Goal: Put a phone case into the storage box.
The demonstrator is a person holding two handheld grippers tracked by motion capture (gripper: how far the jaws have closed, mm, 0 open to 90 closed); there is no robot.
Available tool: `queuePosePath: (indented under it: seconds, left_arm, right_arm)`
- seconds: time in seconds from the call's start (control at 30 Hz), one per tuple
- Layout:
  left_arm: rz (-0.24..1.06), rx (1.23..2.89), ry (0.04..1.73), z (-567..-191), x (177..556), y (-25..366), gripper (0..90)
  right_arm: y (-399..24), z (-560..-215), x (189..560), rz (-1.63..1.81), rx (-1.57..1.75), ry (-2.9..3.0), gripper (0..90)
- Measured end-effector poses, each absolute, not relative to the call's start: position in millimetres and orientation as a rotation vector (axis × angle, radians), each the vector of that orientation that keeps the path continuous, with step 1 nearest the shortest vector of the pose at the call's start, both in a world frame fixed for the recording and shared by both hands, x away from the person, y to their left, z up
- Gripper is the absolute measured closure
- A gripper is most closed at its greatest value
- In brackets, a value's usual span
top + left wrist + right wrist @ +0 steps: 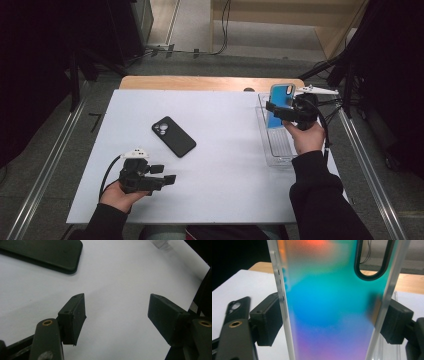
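High view: right gripper [278, 111] raised over the clear tray [276, 156] at the right edge of the table [225, 180], jaws clamped on the two long edges of an iridescent blue phone case [281, 102] — case held upright, lower end dipping toward the tray, top end near the far right corner. Left gripper [166, 174] low over the near left part of the table, jaws apart with nothing between them, pointing toward the right edge. Black phone [173, 136] lying flat and slantwise left of the table's middle, camera end toward the far edge, well apart from both grippers.

Left gripper view: left gripper [117, 315] with jaws spread wide, bare white table [120, 277] between the pads. One end of the black phone [50, 253] in the upper left corner, clear of the jaws.

Right gripper view: right gripper [329, 322] closed on the phone case [329, 305] — one pad pressed to each frosted side rail, case standing upright between them, colours running from orange at the top through teal to violet below, oval camera cutout at upper right. Black phone [237, 306] lying on the table beyond the left jaw. Clear tray rim [397, 296] just past the right jaw.
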State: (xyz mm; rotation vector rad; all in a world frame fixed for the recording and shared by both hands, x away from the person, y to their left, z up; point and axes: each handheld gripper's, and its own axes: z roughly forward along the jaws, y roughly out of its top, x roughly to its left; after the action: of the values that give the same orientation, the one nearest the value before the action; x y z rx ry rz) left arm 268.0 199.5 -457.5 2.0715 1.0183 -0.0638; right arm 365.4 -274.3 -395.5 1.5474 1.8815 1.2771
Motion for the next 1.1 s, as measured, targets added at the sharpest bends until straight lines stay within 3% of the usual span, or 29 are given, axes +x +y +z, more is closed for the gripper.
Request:
queuePosePath:
  seconds: [0.67,1.1]
  left_arm:
    - [-0.055,2.069,1.026,-457,268,200,30.9]
    - [-0.06,2.074,1.024,-458,268,199,30.9]
  right_arm:
    - [-282,-381,421,1.226,1.578,1.787,16.1]
    - [-282,-404,454,1.167,1.618,1.782,16.1]
